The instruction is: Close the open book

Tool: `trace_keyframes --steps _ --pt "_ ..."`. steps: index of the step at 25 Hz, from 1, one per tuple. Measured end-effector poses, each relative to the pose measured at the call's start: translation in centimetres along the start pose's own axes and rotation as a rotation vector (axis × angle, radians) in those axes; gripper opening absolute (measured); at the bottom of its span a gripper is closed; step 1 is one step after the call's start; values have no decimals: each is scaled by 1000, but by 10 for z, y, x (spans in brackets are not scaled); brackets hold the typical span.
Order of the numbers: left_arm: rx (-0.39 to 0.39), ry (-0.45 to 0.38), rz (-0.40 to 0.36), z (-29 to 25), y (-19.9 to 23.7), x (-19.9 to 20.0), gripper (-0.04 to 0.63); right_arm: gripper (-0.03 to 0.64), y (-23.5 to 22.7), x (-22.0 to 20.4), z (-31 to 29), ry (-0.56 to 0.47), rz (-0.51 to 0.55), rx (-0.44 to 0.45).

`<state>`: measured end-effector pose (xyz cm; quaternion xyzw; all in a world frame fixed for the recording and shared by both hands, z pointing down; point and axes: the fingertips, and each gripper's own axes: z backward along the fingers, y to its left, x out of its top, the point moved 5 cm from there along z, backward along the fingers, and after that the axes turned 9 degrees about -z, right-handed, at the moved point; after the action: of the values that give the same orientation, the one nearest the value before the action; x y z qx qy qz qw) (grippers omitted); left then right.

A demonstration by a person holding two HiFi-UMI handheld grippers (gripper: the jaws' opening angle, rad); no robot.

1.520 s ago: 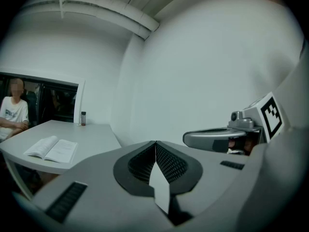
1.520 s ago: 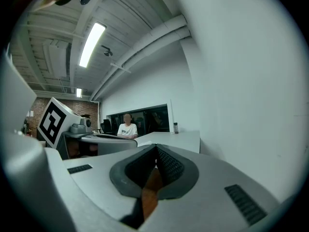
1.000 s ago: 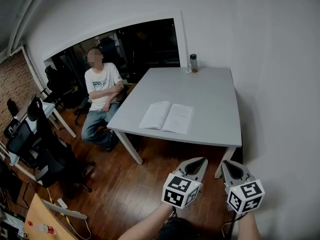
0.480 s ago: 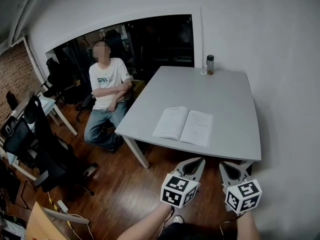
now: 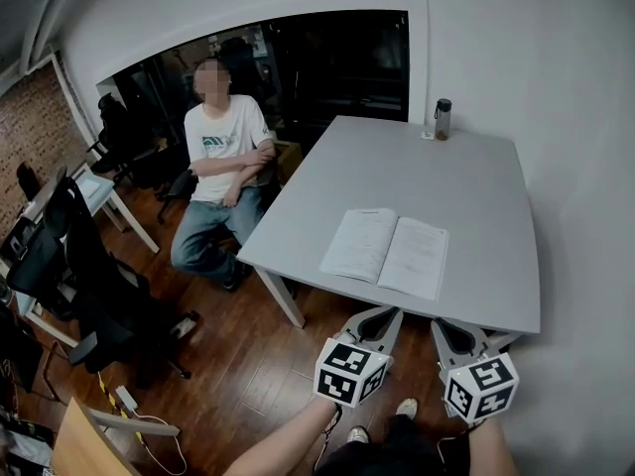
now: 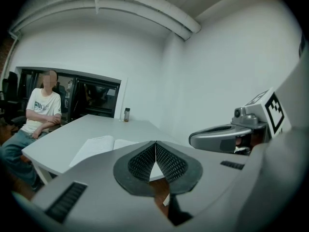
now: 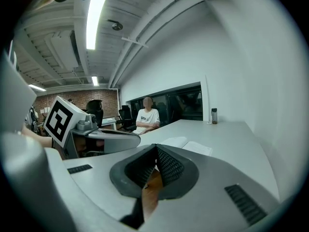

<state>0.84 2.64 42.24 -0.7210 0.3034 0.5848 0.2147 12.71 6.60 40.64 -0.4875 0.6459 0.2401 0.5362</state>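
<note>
An open book (image 5: 387,252) with white pages lies flat near the front edge of the grey table (image 5: 466,181); it also shows as the book (image 6: 99,144) in the left gripper view and the book (image 7: 186,144) in the right gripper view. My left gripper (image 5: 387,314) is shut and empty, held just short of the table's near edge, below the book. Beside it, my right gripper (image 5: 444,326) is also shut with nothing between its pads. Both point toward the table.
A small bottle (image 5: 443,119) stands at the table's far edge by the white wall. A person (image 5: 226,172) sits on a chair left of the table, arms crossed. Black office chairs (image 5: 74,266) and a wooden floor (image 5: 238,365) lie to the left.
The table and book have come closer and lower in the head view as both grippers advanced toward the table edge. Both stay shut.
</note>
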Motion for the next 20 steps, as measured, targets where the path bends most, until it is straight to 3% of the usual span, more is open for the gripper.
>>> trace_keyframes --steps 11,20 --pt "106 24 7 -49 71 -7 6 5 -42 11 -101 57 36 130" --pt "267 117 35 -76 122 -30 6 5 -54 15 -176 135 55 300"
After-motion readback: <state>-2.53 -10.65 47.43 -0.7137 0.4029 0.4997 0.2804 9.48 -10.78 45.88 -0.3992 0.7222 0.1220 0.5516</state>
